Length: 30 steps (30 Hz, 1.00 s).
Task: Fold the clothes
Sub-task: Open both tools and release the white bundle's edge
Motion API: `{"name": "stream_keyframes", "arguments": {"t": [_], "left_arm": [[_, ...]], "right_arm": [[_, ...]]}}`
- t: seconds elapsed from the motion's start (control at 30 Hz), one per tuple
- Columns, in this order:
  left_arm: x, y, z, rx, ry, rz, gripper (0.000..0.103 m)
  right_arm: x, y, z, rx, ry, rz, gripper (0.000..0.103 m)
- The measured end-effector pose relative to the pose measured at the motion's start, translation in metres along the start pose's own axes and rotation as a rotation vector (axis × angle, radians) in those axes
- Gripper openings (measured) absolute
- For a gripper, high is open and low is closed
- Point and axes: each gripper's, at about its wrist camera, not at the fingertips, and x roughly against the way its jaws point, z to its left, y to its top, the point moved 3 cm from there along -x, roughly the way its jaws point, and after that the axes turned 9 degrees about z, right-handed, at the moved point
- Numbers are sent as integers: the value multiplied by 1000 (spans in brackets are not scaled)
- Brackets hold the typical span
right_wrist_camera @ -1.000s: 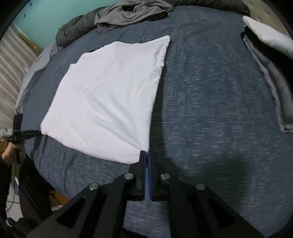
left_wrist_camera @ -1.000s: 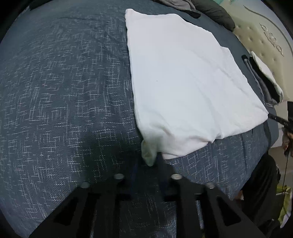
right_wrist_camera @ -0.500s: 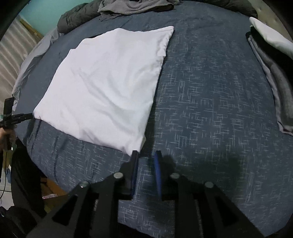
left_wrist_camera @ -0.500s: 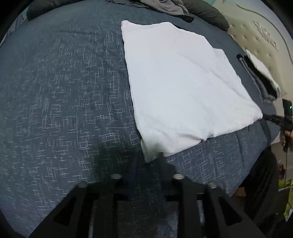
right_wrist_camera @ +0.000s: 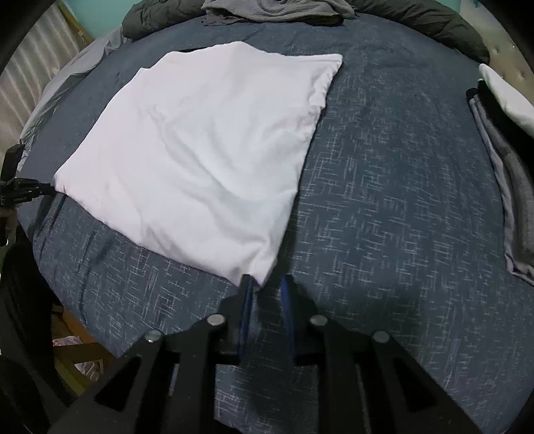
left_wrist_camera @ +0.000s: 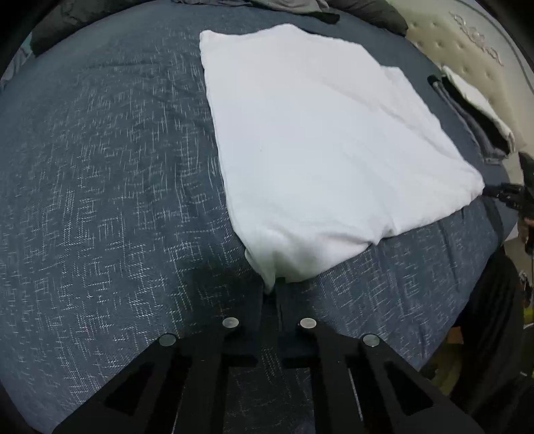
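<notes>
Risk, right corner: the right hand-held gripper (right_wrist_camera: 267, 283) has just been closing, yet its blue-padded jaws show a narrow gap, and the near-right corner of the white folded cotton garment (right_wrist_camera: 200, 150) lies against the left finger rather than between the pads. A lift from here probably leaves that corner on the bed.
Risk, uneven lift: if only one corner rises, the fold likely skews and the layers slide apart.
Risk, bedding: both grippers point steeply down at the dark blue flecked bed cover (left_wrist_camera: 100, 200), so a pinch may catch the cover along with the cloth.
Left grip: the left hand-held gripper (left_wrist_camera: 275, 287) has just been closing and pinches the near-left corner, with a tuft of white fabric between its jaws. The bite looks shallow and could slip.
Garment, place: flat in the middle of the bed, with its near edge close to the bed's near side.
Garment, look: roughly square, already doubled, soft creases, and a layer edge showing at its far corner.
Surroundings: a stack of folded grey, black and white clothes (right_wrist_camera: 500, 133) lies to the right, and crumpled grey clothes (right_wrist_camera: 277, 10) lie at the far edge.
</notes>
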Motion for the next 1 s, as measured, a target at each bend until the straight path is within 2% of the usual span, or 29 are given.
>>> {"name": "stream_keyframes", "arguments": {"t": [0.23, 0.6, 0.7, 0.87, 1.0], "left_arm": [[20, -1, 9, -1, 42, -52, 4], [13, -11, 24, -22, 91, -2, 3], [14, -10, 27, -19, 77, 2, 3], [12, -5, 26, -5, 53, 6, 4], [17, -4, 24, -8, 35, 11, 6]], "right_arm": [[15, -5, -16, -72, 27, -28, 0], [4, -20, -28, -151, 18, -18, 0], [4, -22, -32, -180, 25, -33, 0], [-2, -21, -21, -157, 32, -7, 0], [0, -16, -18, -191, 35, 11, 1]]}}
